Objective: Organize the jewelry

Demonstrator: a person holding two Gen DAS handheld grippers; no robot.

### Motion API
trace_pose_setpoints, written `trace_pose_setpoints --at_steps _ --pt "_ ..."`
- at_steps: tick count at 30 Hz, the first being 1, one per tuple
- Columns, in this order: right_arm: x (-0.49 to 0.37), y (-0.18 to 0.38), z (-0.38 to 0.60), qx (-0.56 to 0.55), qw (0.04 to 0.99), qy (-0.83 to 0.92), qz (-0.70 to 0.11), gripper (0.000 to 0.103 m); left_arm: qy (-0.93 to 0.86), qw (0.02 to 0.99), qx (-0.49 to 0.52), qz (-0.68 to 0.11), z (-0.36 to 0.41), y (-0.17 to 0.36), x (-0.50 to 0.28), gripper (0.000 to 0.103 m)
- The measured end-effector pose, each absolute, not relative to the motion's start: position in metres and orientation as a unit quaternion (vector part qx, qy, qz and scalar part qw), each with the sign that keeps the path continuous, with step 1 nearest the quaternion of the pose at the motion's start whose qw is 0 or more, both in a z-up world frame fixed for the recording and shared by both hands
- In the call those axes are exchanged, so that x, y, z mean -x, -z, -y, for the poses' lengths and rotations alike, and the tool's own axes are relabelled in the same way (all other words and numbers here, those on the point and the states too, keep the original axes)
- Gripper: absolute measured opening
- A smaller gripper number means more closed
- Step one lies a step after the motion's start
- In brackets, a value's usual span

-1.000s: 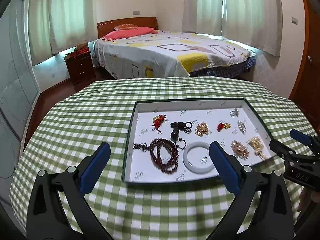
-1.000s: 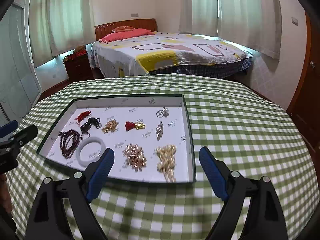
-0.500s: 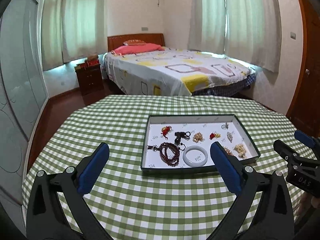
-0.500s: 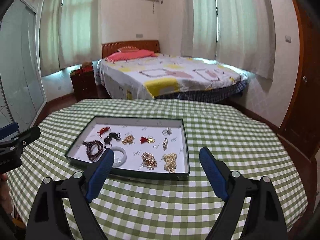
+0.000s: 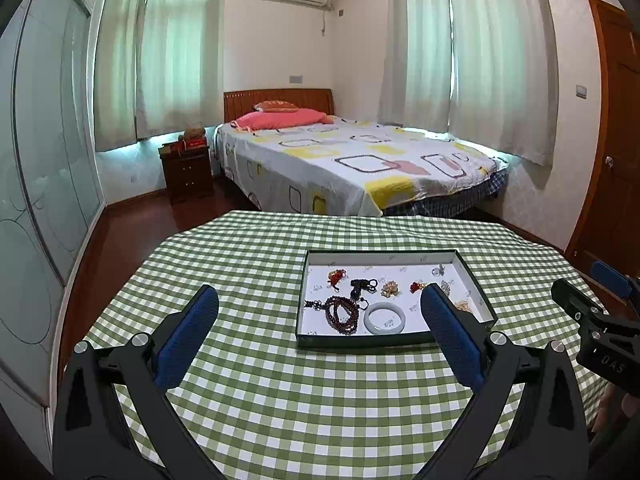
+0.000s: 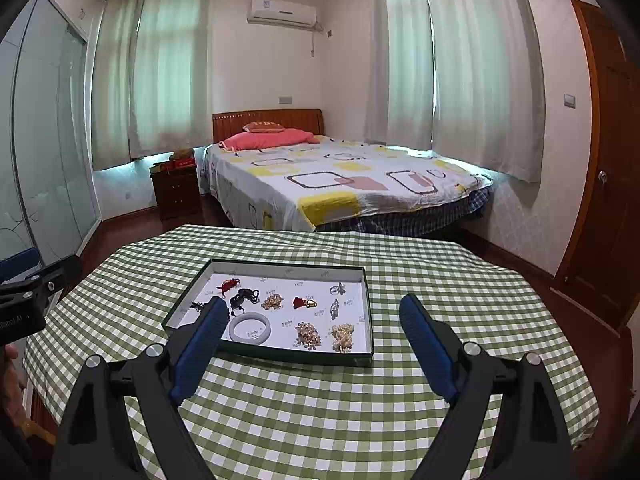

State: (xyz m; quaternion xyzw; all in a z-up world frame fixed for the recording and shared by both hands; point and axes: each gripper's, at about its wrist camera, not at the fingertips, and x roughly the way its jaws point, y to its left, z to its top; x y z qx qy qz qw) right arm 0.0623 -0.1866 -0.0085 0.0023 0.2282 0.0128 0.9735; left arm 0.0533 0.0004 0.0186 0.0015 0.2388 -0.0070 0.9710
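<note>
A: Where is the jewelry sitting?

B: It is all lying inside the tray (image 5: 390, 342), a shallow dark-rimmed box with a white floor, resting on the green checked tablecloth (image 5: 280, 400). The tray is my landmark for everything else.

A: What is lying in it?

B: In the tray's near left part a dark bead necklace (image 5: 340, 314) is coiling, and just to its right a pale bangle (image 5: 385, 318) is lying flat. Behind those, toward the tray's far wall, a red knot charm (image 5: 336, 276), a black cord piece (image 5: 362, 286) and a small gold cluster (image 5: 391, 289) are sitting in a row. In the near right corner two gold pieces (image 6: 308, 334) are resting side by side, with a small silver ring (image 6: 338, 289) lying near the far right corner.

A: And the grippers?

B: The left gripper (image 5: 318, 320) is hanging in front of the tray's near edge with its jaws spread wide, gripping nothing. The right gripper (image 6: 312, 326) is also hovering on the near side of the tray, jaws just as wide apart and empty. Neither is touching the tray.

A: Anything beyond the tray?

B: A bed (image 6: 340, 184) is standing well behind it.
</note>
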Motion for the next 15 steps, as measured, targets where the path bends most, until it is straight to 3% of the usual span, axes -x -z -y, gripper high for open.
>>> trace_pose_setpoints --at_steps 15 --pt "-0.051 0.004 0.187 0.000 0.977 -0.010 -0.213 0.085 0.005 0.974 0.001 -0.226 -0.003 -0.026 -0.042 0.098"
